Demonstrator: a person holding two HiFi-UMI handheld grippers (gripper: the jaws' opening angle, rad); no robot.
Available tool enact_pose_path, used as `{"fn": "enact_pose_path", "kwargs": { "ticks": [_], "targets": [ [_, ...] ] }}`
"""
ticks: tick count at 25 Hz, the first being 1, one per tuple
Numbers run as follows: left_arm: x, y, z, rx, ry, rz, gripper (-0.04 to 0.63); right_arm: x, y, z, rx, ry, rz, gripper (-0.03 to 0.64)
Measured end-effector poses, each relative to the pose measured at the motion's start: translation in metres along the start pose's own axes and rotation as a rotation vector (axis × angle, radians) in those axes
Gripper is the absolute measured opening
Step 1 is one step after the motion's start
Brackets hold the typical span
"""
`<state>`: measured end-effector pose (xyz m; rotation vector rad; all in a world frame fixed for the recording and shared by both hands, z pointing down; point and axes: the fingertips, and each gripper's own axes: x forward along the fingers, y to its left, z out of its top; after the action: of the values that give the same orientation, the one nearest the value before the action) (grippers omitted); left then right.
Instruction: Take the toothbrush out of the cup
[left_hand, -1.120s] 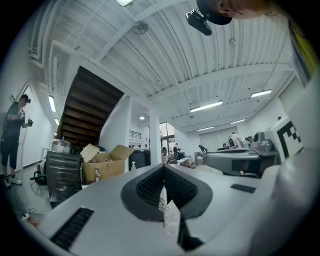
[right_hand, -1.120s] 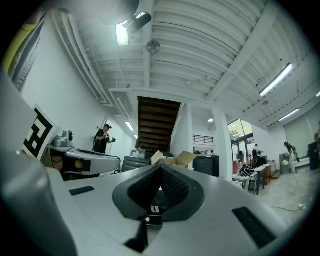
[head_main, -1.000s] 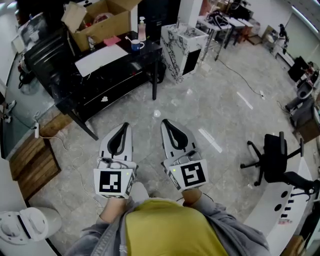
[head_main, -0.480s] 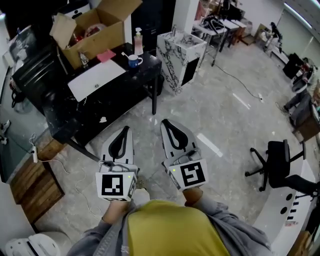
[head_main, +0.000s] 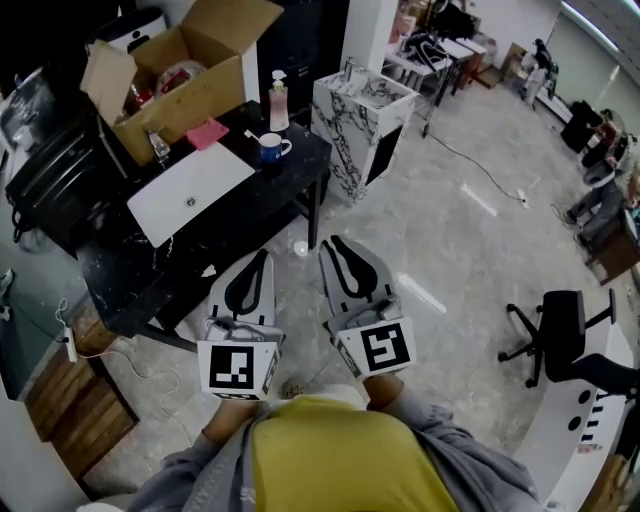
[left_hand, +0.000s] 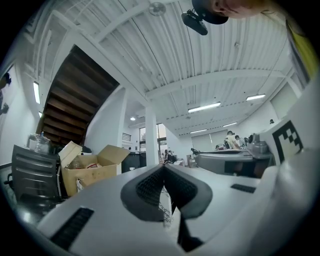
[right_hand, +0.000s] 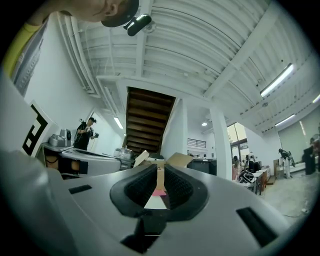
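Note:
A blue cup (head_main: 271, 149) stands near the right end of a black table (head_main: 235, 218) in the head view. A white toothbrush (head_main: 254, 135) sticks out of it, leaning up and to the left. My left gripper (head_main: 264, 254) and right gripper (head_main: 333, 243) are held side by side over the floor, well short of the cup and pointing toward the table. Both are shut with nothing in them. In the left gripper view the left gripper (left_hand: 163, 169) has its pads meeting. The right gripper (right_hand: 159, 170) shows only a thin slit in its own view. Neither gripper view shows the cup.
On the table are an open cardboard box (head_main: 170, 75), a white basin-like board (head_main: 190, 190), a pink item (head_main: 207, 133) and a pump bottle (head_main: 277, 98). A marble-patterned cabinet (head_main: 365, 110) stands right of the table. An office chair (head_main: 560, 330) is at the far right.
The table, with the cup on it, has come nearer and lower in the head view. Both grippers stay shut and side by side.

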<state>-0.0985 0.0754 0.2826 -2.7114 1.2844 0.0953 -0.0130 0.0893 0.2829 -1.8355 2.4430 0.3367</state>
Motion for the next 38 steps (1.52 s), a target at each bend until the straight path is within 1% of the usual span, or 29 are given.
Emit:
{"fn": "enact_pose_path", "kwargs": {
  "ticks": [4,8,12,16,19,23,28,31,34,38],
  "targets": [
    [0.023,0.018,-0.015,-0.024,0.014,-0.002,0.0,0.024,-0.009,-0.013,0.0,0.015,-0.008,0.06],
    [0.049,0.029,-0.023,-0.026,0.024,-0.005,0.0,0.051,-0.022,-0.025,0.006,0.021,-0.006,0.064],
    [0.084,0.049,-0.038,-0.038,0.027,0.015,0.0,0.094,-0.038,-0.038,0.021,-0.004,0.015,0.077],
    [0.131,0.074,-0.049,-0.035,0.015,0.046,0.0,0.146,-0.058,-0.065,-0.001,0.029,0.078,0.084],
    [0.172,0.098,-0.053,-0.021,0.01,0.088,0.0,0.193,-0.077,-0.078,-0.016,0.028,0.122,0.086],
    [0.222,0.123,-0.062,-0.016,0.03,0.142,0.0,0.255,-0.101,-0.097,-0.013,0.045,0.199,0.086],
    [0.277,0.155,-0.069,0.014,-0.012,0.211,0.0,0.315,-0.126,-0.123,-0.015,0.045,0.288,0.092],
    [0.296,0.17,-0.082,0.015,0.0,0.264,0.0,0.339,-0.134,-0.14,-0.032,0.033,0.335,0.092],
    [0.307,0.18,-0.099,0.007,0.027,0.308,0.0,0.355,-0.136,-0.164,-0.041,0.059,0.385,0.094],
    [0.312,0.189,-0.124,-0.007,0.072,0.342,0.0,0.366,-0.128,-0.192,-0.032,0.096,0.44,0.097]
  ]
}}
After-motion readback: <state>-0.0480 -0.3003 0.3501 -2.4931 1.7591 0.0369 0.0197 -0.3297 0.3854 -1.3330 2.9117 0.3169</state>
